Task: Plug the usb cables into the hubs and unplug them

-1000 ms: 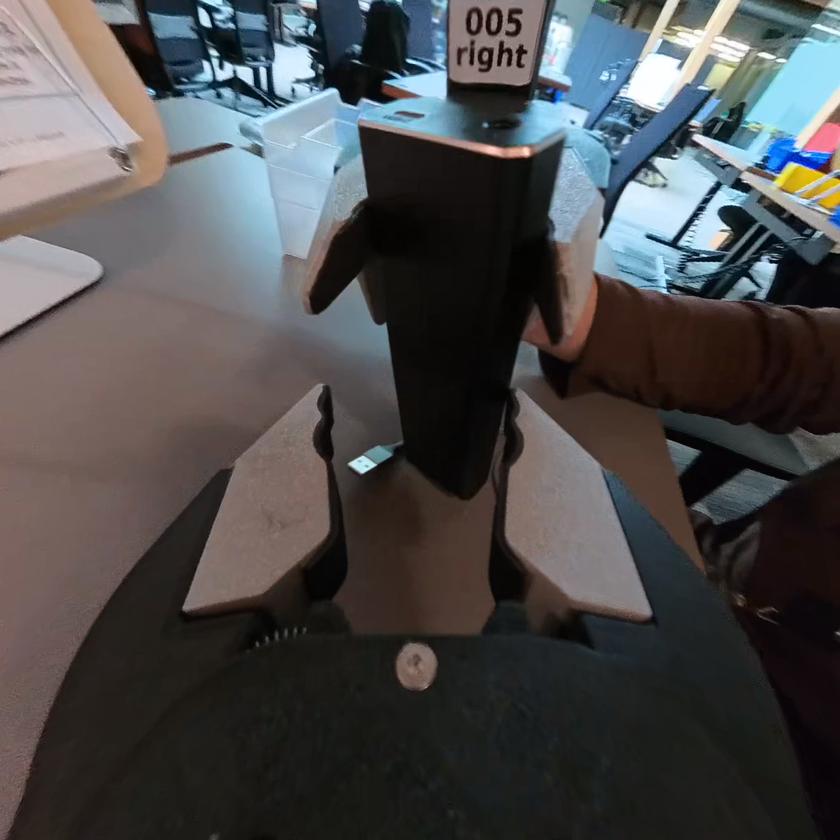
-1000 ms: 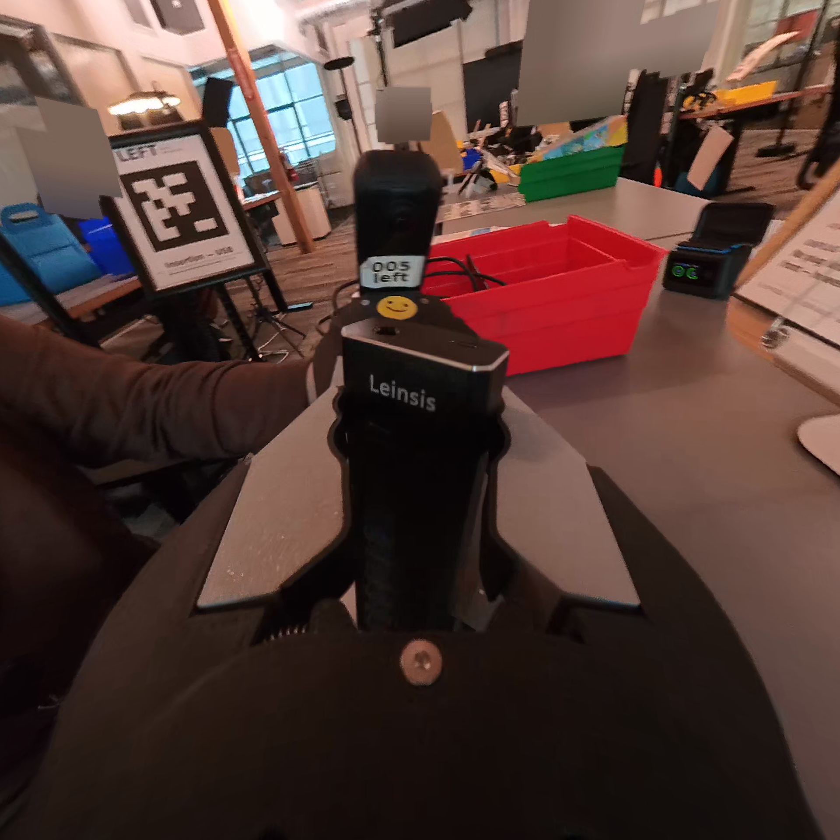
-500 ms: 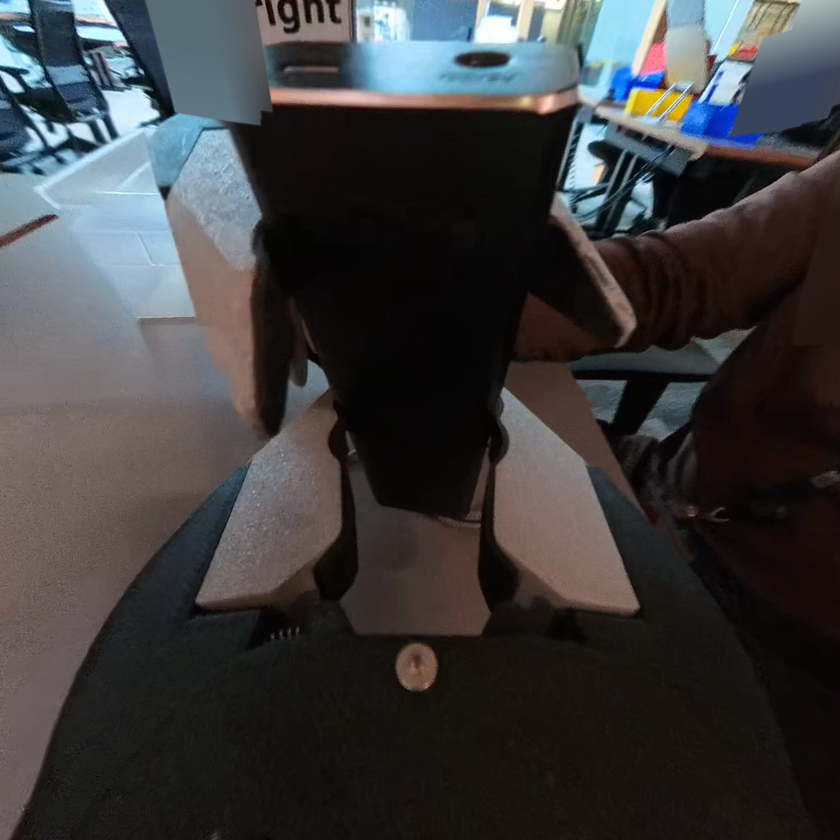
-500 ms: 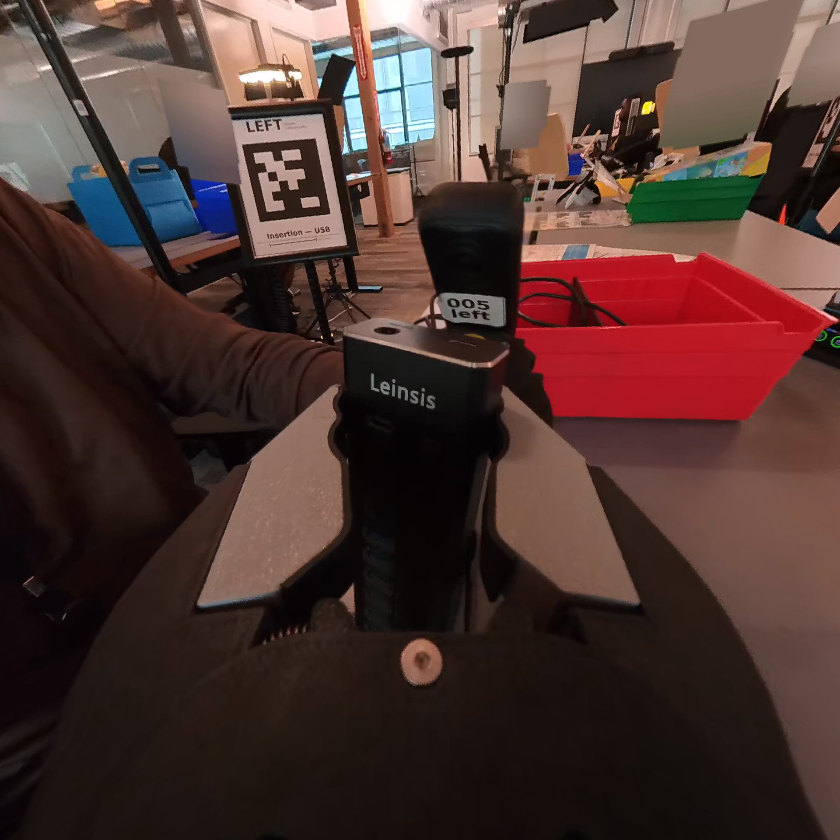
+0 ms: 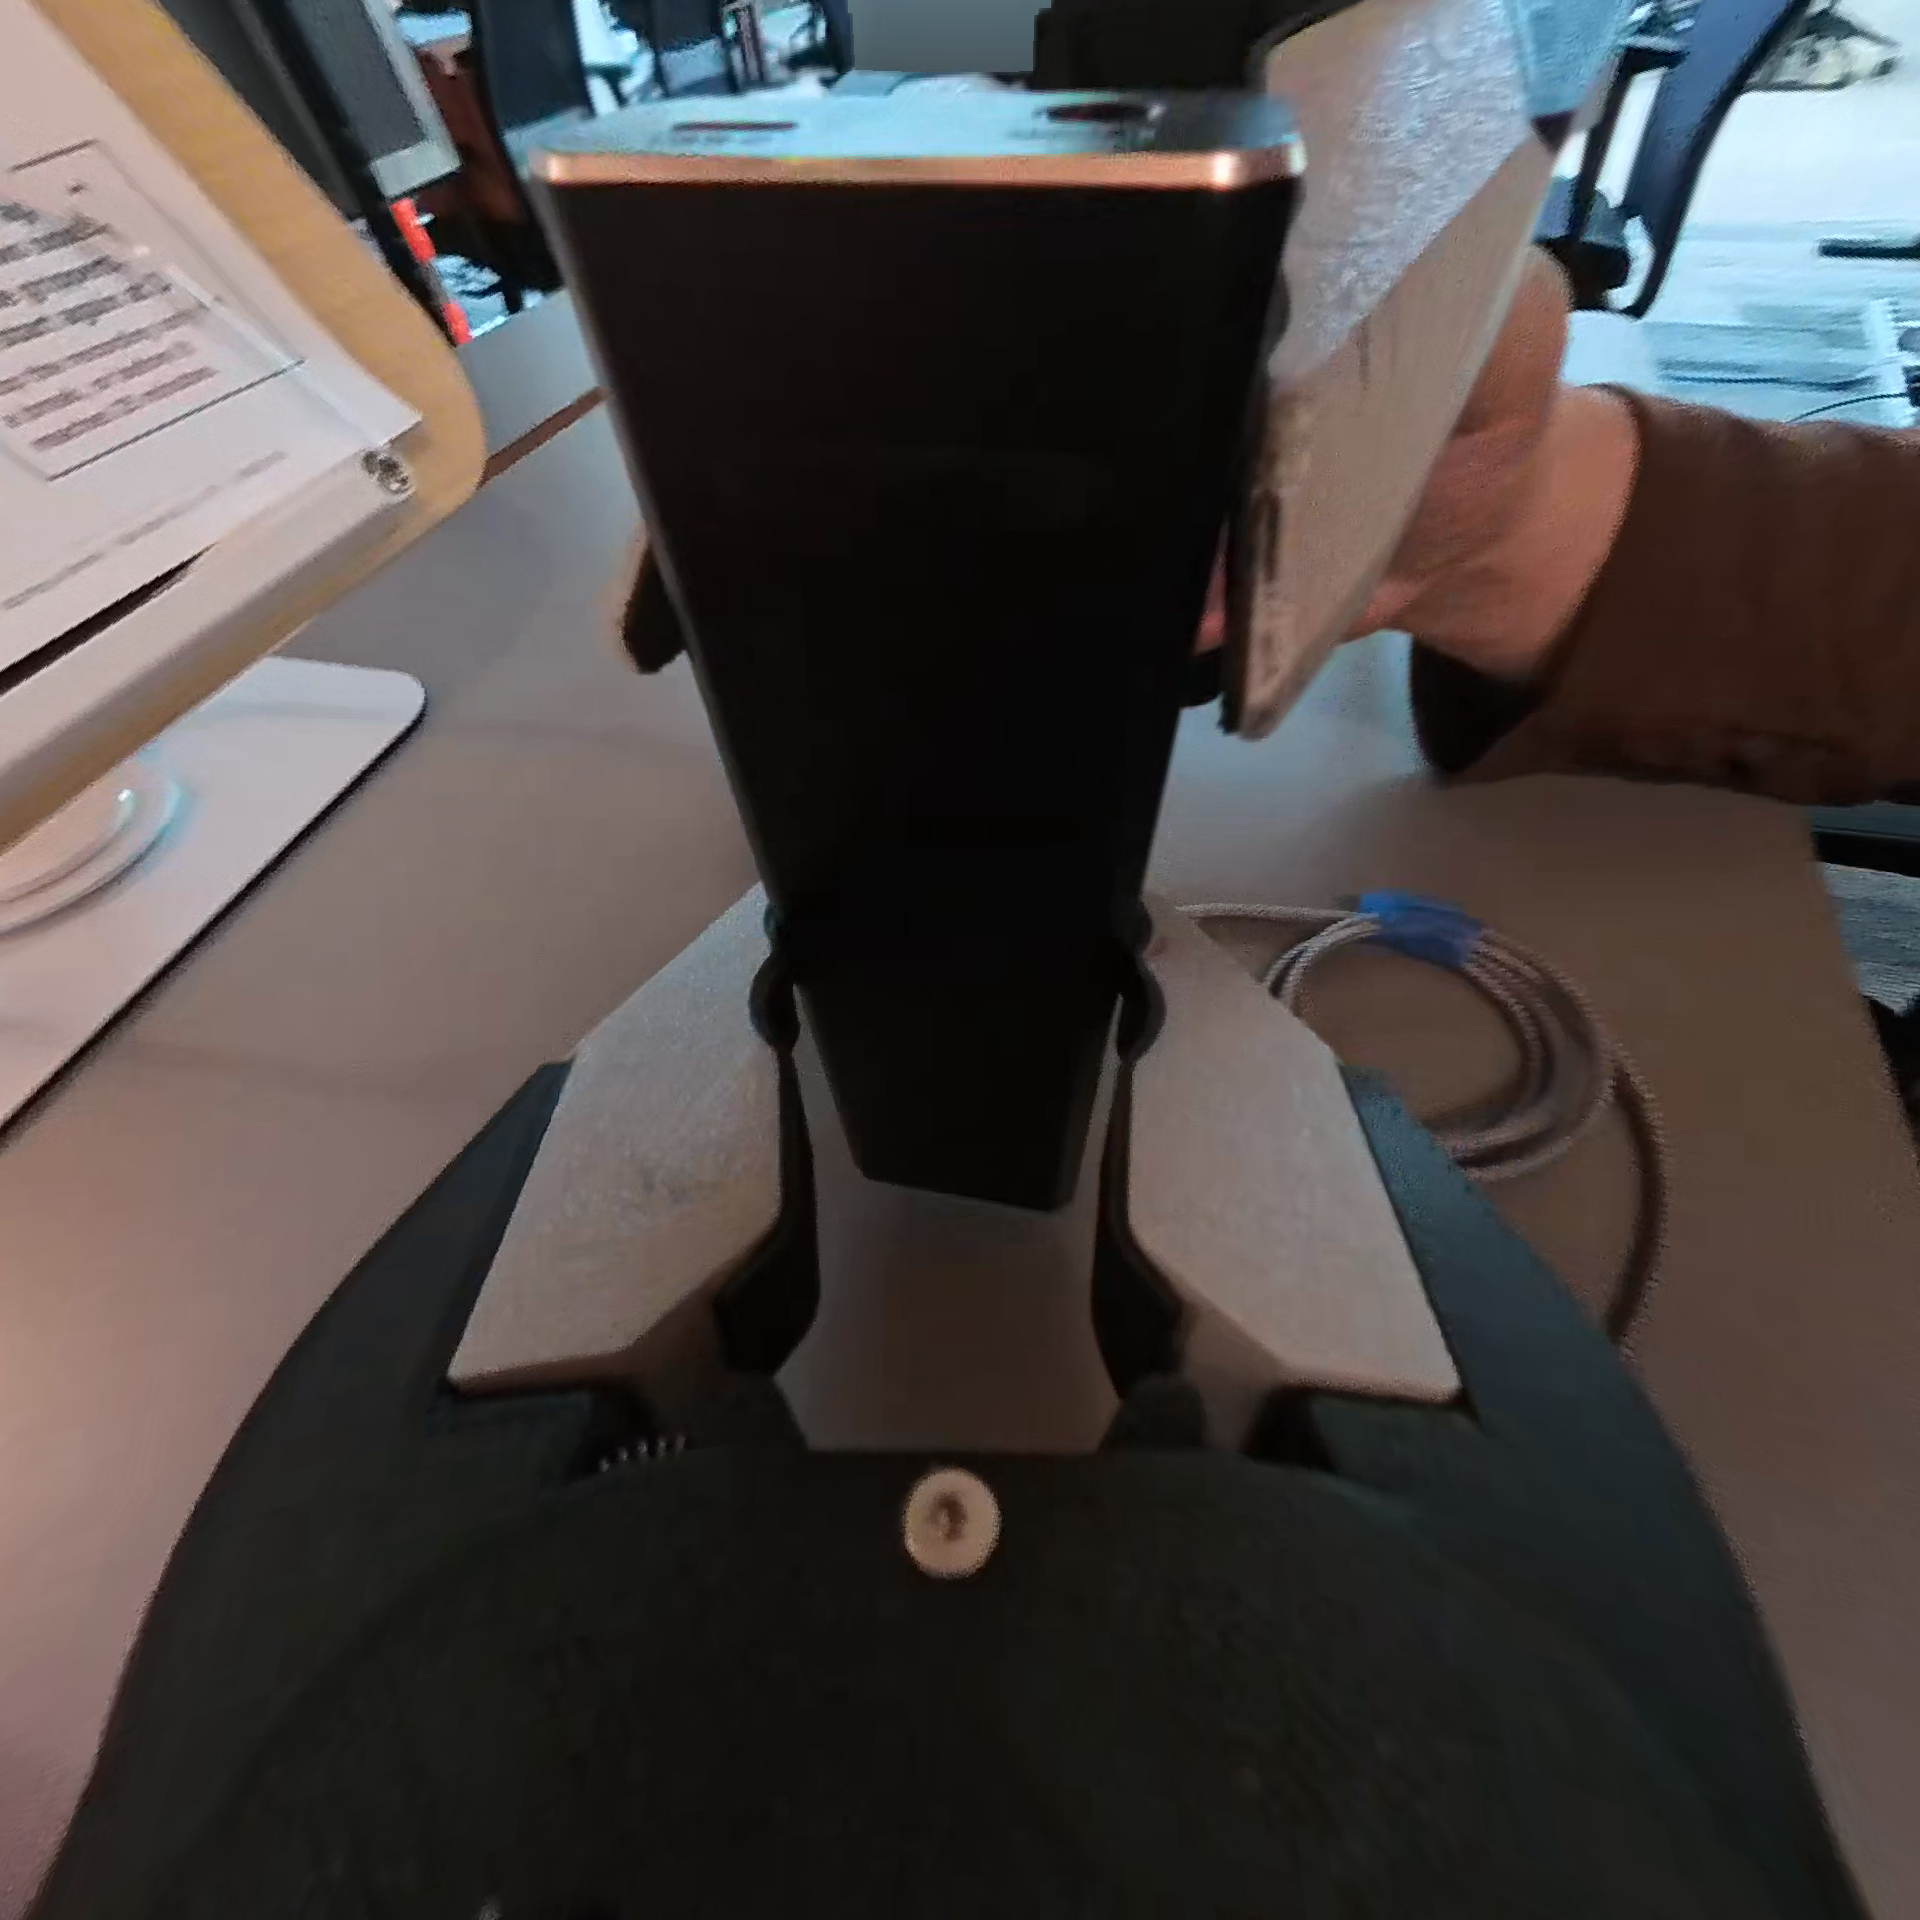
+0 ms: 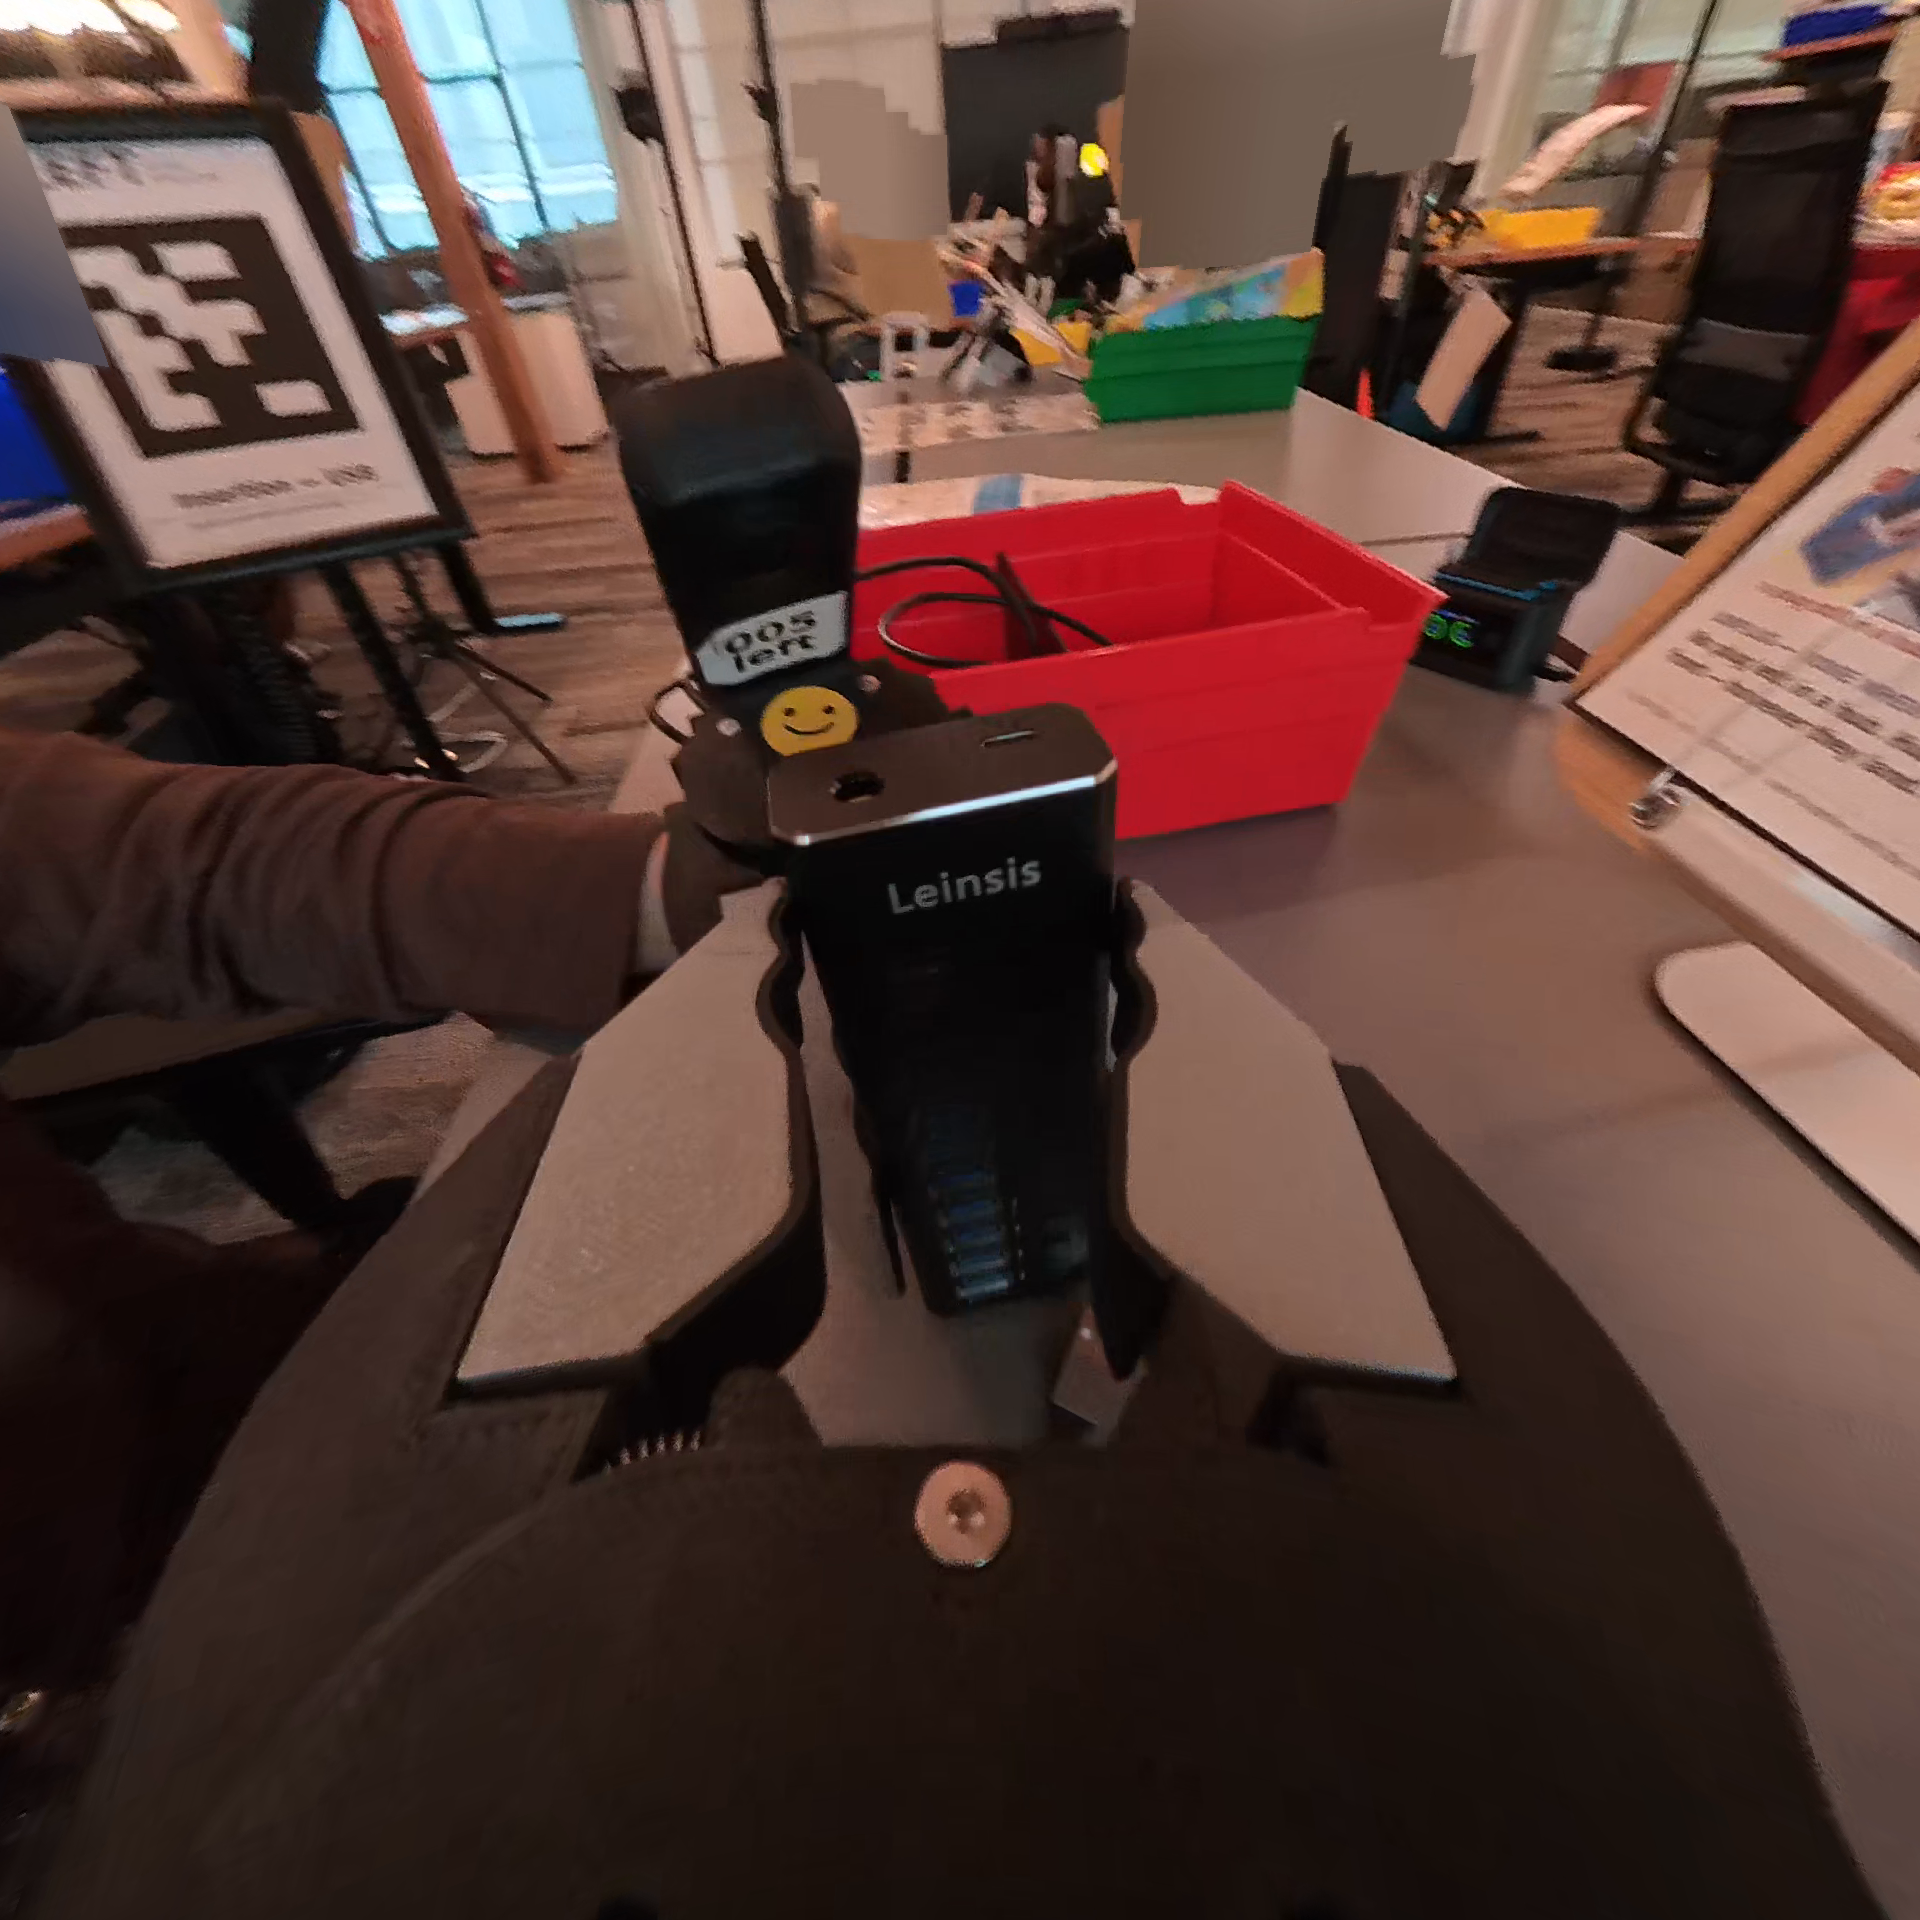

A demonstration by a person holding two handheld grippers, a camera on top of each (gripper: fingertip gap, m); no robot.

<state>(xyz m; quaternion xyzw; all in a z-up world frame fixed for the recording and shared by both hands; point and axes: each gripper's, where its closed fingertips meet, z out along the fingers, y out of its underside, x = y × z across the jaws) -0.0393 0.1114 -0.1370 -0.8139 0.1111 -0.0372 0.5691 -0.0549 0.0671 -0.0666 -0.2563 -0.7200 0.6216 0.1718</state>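
Note:
A black USB hub (image 5: 935, 623) with a metal end cap is held upright above the grey table (image 5: 416, 1039), gripped from both sides. My left gripper (image 5: 956, 971) is shut on its lower end. My right gripper (image 6: 956, 935) is shut on the hub (image 6: 966, 1039) from the opposite side; one of its fingers (image 5: 1382, 364) shows beside the hub. The left gripper's body (image 6: 748, 520) stands behind the hub in the right wrist view. A coiled grey braided cable (image 5: 1507, 1039) with a blue tie lies on the table to the right. A silver USB plug (image 6: 1081, 1382) shows below the hub.
A sign on a stand (image 5: 156, 416) with a white base (image 5: 208, 810) stands at the left. A red bin (image 6: 1195, 727) holding a black cable sits farther back, a small black device (image 6: 1507, 613) beside it. The table edge (image 5: 1849, 987) is close by the coil. Spacing between my two grippers at the tips: around 8 centimetres.
My left gripper has closed from open onto the hub's end. Both grippers swung round with the hub, which now sits slightly tilted in the right gripper. The coiled cable came into view.

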